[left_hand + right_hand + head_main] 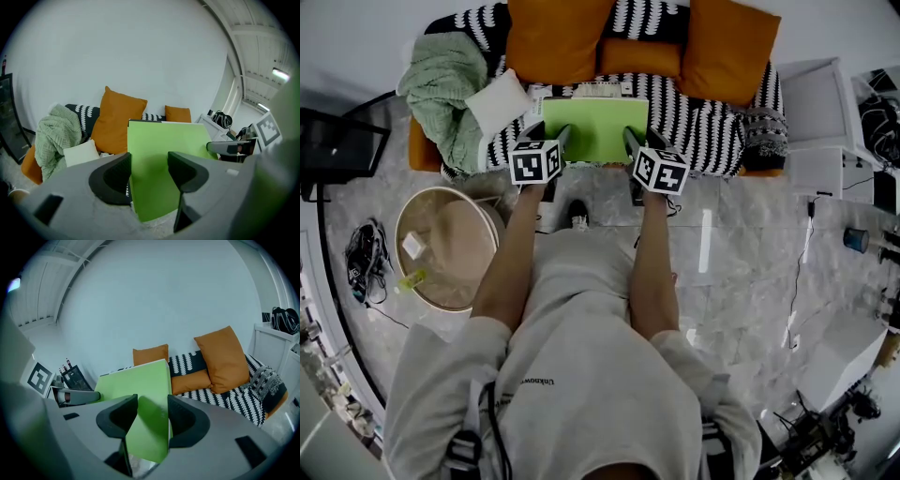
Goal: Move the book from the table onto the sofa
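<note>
At about eight o'clock in the head view stands a round beige table (455,255) with a raised rim. At ten o'clock, a sage-green knitted blanket (442,86) lies bunched on the end of the sofa (712,131), whose cover is woven in black-and-white zigzag stripes. A small square white pillow (497,103) rests against it.

The left gripper (549,134), grey plastic with ribbed black pads, is clamped on the nine o'clock edge of a flat, rectangular lime-green book (595,129) with a smooth matte cover. The book is held in the air between both tools, over the front edge of the sofa seat at twelve o'clock. The right gripper (643,141) pinches its three o'clock edge near the closest corner.

Behind, plump burnt-orange fabric cushions (553,37) lean on the backrest, the rightmost at one o'clock.
</note>
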`<state>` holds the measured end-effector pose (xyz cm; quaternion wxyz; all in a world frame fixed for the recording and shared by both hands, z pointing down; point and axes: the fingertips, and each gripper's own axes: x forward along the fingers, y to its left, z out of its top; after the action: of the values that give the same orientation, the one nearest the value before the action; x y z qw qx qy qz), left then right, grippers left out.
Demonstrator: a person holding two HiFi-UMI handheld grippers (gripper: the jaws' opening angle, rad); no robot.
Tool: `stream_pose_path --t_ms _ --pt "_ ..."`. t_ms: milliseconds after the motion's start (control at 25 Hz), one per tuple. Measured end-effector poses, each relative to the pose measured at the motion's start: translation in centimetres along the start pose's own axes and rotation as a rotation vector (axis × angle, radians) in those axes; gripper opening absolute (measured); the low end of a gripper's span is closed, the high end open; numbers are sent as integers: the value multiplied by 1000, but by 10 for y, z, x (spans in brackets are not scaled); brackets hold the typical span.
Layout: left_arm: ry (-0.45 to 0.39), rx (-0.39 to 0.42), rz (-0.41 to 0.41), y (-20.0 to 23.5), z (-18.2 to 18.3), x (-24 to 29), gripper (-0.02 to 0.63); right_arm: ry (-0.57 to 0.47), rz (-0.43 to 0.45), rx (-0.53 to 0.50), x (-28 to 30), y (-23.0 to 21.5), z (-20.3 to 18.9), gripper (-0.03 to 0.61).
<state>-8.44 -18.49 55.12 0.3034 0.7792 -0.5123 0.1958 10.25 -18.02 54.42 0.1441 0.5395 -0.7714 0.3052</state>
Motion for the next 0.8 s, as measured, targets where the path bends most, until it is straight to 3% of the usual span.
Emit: stream_pose_path --t_ms 800 --pt "22 18 -7 0 3 -3 253 -19 25 -4 1 2 7 187"
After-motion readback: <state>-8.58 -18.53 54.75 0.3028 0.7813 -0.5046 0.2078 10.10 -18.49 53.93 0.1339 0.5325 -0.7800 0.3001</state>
